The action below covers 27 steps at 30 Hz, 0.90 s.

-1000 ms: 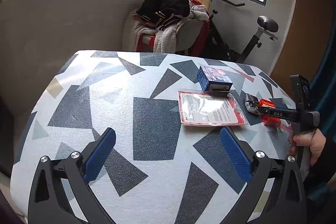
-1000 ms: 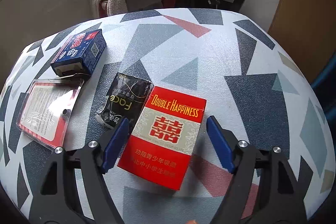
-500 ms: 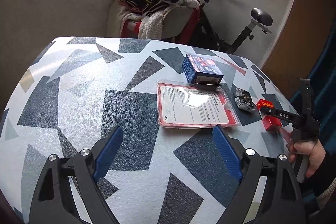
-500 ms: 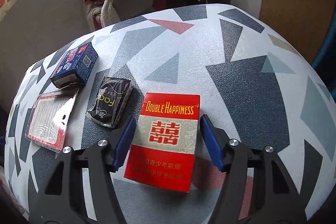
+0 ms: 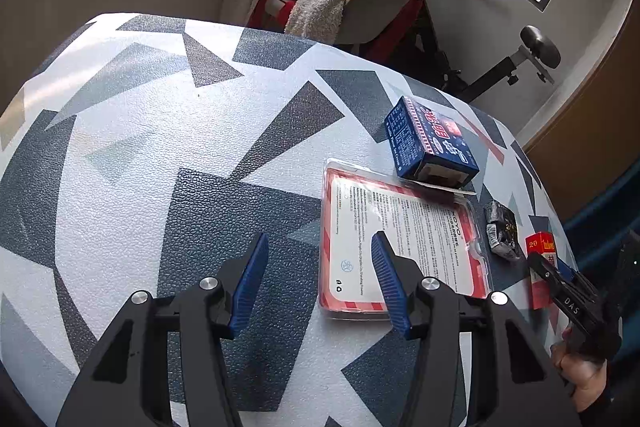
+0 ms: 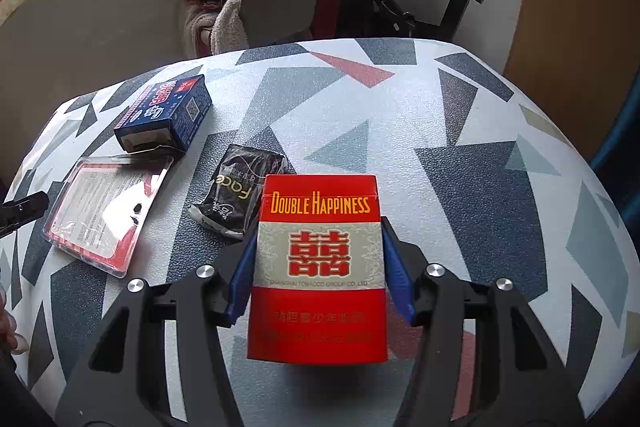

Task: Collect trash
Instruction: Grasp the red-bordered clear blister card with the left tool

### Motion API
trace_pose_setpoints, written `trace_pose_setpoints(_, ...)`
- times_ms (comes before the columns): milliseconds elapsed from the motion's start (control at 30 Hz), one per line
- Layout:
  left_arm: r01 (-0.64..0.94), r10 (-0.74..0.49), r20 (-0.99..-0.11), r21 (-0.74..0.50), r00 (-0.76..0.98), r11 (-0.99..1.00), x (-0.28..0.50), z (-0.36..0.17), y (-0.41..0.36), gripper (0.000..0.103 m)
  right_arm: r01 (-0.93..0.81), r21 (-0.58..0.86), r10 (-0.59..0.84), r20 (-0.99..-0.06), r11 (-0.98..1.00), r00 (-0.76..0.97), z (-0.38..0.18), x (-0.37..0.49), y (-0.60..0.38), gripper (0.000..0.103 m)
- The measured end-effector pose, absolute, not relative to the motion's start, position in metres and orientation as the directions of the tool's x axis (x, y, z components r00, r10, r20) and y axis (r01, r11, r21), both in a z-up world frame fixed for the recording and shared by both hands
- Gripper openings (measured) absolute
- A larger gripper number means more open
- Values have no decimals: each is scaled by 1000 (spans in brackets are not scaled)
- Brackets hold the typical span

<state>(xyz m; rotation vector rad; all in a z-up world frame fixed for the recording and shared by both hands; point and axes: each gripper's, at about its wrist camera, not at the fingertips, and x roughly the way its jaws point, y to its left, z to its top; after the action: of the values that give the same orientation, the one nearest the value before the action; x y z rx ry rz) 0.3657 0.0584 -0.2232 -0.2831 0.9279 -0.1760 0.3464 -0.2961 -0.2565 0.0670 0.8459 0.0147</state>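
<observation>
The right gripper point(image 6: 318, 263) has been closing and its blue fingers point(image 6: 240, 275) now press the sides of a red "DOUBLE HAPPINESS" cigarette pack point(image 6: 318, 259), printed "SHANGHAI TOBACCO GROUP CO., LTD", near the worktop's point(image 6: 460, 131) near edge. A black "Face" packet point(image 6: 236, 193) lies just beside it. The left gripper point(image 5: 320, 279), narrowing to half open, holds nothing, just beside the red-bordered blister card point(image 5: 404, 239); a blue box point(image 5: 430, 143) touches the card's far end.
</observation>
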Motion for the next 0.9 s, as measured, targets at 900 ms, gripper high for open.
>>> trace_pose_setpoints(900,268,-224,-712,-51,666,962,282,-112,21,2,-138,297,298,-610,945,734,-188,282,-308,57)
